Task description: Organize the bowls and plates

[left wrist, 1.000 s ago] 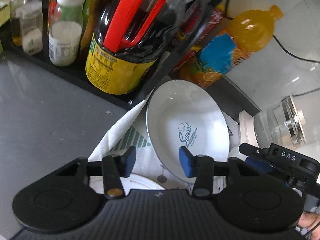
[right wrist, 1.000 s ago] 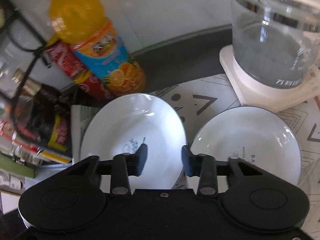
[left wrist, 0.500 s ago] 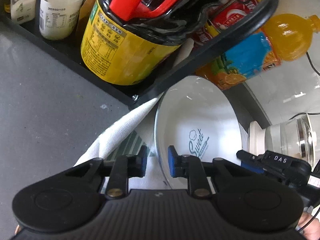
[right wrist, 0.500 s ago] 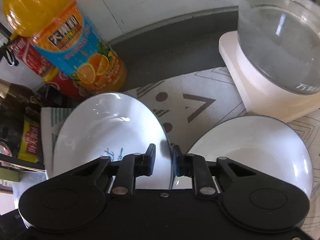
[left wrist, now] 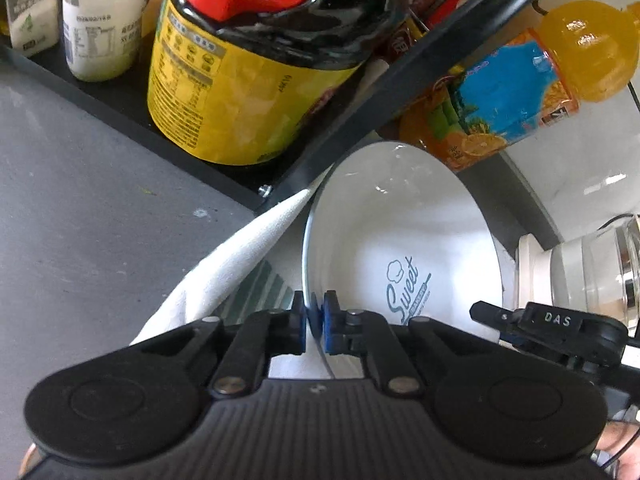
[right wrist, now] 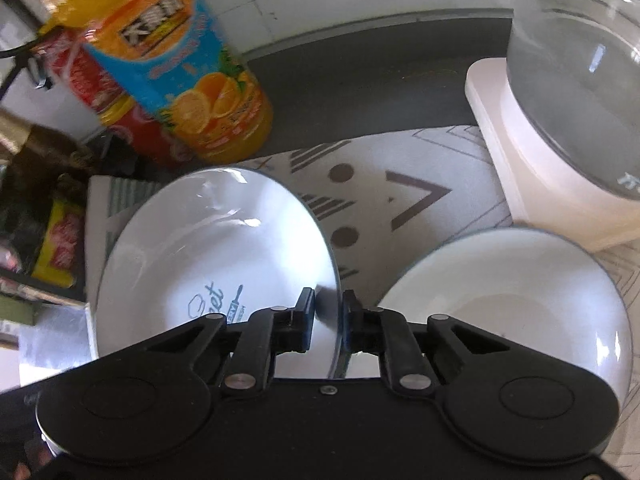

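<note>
Both grippers have just closed: left gripper (left wrist: 314, 322) and right gripper (right wrist: 327, 322) are pinching the Sweet plate (right wrist: 212, 256), probably lifting next.

Two tong-mounted cameras, close in on one plate from opposite rims.

The left view looks along the left tongs (left wrist: 315, 322) from low over the grey counter (left wrist: 80, 208), facing the bottle rack (left wrist: 224, 184) and the wall. The right view looks down along the right tongs (right wrist: 327, 317), facing the wall. Both share the printed plate (left wrist: 400, 240) (right wrist: 216, 264), the orange drink bottle (left wrist: 516, 80) (right wrist: 180, 68), the patterned mat (right wrist: 400, 184) and the glass kettle (left wrist: 592, 276) (right wrist: 576, 92); the right tongs also show in the left view.
</note>
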